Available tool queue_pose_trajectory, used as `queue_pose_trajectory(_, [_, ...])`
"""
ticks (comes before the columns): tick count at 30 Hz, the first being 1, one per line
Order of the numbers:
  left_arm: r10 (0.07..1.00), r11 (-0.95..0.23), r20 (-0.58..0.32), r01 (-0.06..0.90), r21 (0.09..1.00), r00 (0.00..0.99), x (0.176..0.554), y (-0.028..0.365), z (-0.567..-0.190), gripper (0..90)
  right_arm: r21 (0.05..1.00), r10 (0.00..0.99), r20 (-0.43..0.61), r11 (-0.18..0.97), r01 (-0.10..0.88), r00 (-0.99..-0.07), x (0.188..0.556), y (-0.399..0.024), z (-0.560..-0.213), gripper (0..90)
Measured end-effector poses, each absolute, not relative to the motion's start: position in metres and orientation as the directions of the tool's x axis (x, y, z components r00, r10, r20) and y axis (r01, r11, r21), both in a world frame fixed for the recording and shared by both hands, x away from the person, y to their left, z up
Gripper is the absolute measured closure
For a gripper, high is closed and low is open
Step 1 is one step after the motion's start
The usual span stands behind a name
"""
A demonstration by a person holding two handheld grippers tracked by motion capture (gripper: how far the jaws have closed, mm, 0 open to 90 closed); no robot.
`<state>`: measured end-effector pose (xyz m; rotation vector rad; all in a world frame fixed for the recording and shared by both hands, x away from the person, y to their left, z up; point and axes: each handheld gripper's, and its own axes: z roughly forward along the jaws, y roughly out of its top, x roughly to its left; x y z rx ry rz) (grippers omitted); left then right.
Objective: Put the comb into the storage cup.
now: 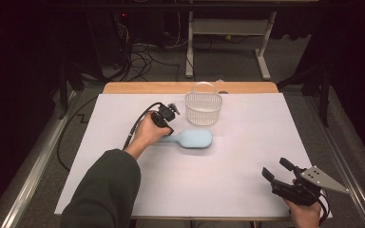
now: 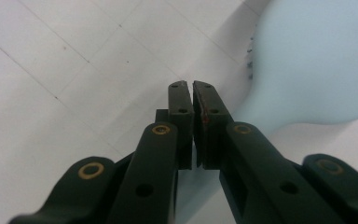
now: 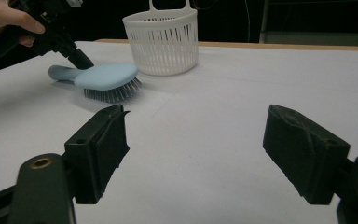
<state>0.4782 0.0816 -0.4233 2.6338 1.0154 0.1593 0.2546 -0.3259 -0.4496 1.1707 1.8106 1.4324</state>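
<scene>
Hairbrush at the left tongs, no grip on it yet

Hairbrush (image 1: 190, 139) is the thing in hand. Nearest, the right tongs (image 1: 276, 171) rest at the front right of the counter (image 1: 247, 190), jaws wide apart and holding nothing, well away from the work. Farther in, the pale blue hairbrush lies bristles down on the white sheet, handle toward the left. The left tongs (image 2: 192, 100) are drawn together, pad against pad with nothing between them, their tips down at the neck where handle meets head. I judge this a nudge or a lining-up, not a grasp. Next, those jaws would need to part and straddle the handle before any lift. Just behind the hairbrush stands the white basket (image 1: 203, 108), the likely place for it.
</scene>
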Motion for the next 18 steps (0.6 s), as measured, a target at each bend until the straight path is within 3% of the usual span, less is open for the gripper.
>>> queue_pose_trajectory(18, [0.652, -0.698, -0.057, 0.628, 0.344, 0.756, 0.460, 0.090, -0.424, 88.2, 0.954, 0.877, 0.096, 0.055, 0.296, -0.471, 0.255, -0.326, -0.450, 22.3])
